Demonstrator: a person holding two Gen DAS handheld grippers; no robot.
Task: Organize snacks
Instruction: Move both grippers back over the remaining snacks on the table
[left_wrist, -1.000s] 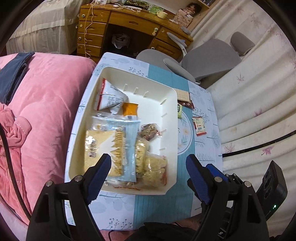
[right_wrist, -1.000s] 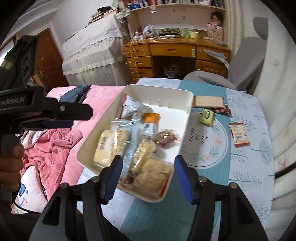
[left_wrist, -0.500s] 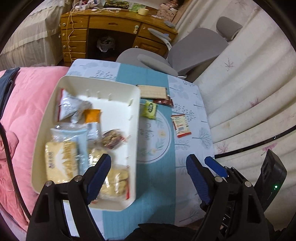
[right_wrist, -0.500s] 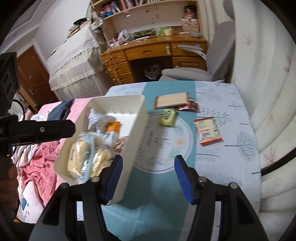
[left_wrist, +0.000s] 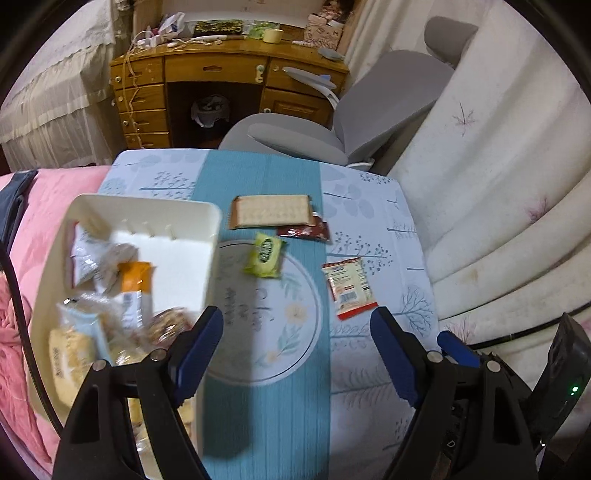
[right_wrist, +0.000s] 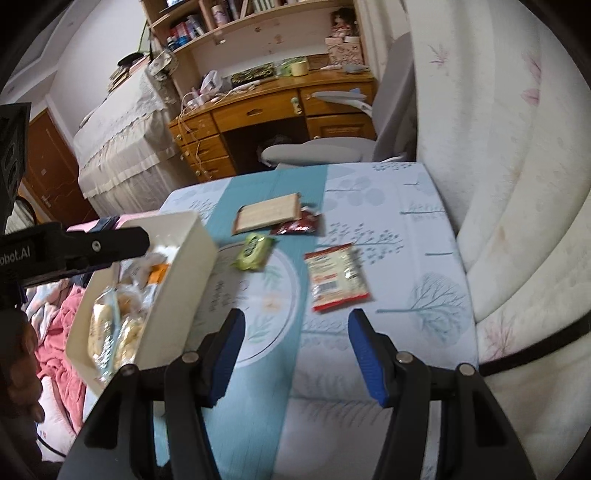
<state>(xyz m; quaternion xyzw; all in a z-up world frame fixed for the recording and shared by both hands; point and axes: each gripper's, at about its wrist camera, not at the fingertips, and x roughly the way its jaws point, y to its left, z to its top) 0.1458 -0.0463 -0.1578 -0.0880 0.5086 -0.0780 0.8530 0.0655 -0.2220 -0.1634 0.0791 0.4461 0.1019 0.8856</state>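
Note:
A white bin (left_wrist: 147, 201) stands on the left of the table, with several wrapped snacks inside. To its right, four loose packets lie on the cloth: a tan cracker pack (left_wrist: 271, 210), a dark red packet (left_wrist: 304, 230), a green packet (left_wrist: 265, 254) and a red-and-white packet (left_wrist: 349, 286). My left gripper (left_wrist: 295, 317) hovers open above the round print, just short of the green and red-and-white packets, and holds nothing. My right gripper (right_wrist: 295, 317) is also open and empty, near the red-and-white packet (right_wrist: 336, 278) and beside the bin's wall (right_wrist: 184, 280).
The table (left_wrist: 373, 369) has a blue patterned cloth. A grey office chair (left_wrist: 369, 110) and a wooden desk (left_wrist: 221, 70) stand beyond it. White quilted padding (left_wrist: 498, 184) runs along the right edge. Pink bedding (left_wrist: 37, 221) lies left of the bin.
Both grippers have swung right, from over the bin's snacks to over the loose packets on the cloth. Their jaws stand as wide as before.

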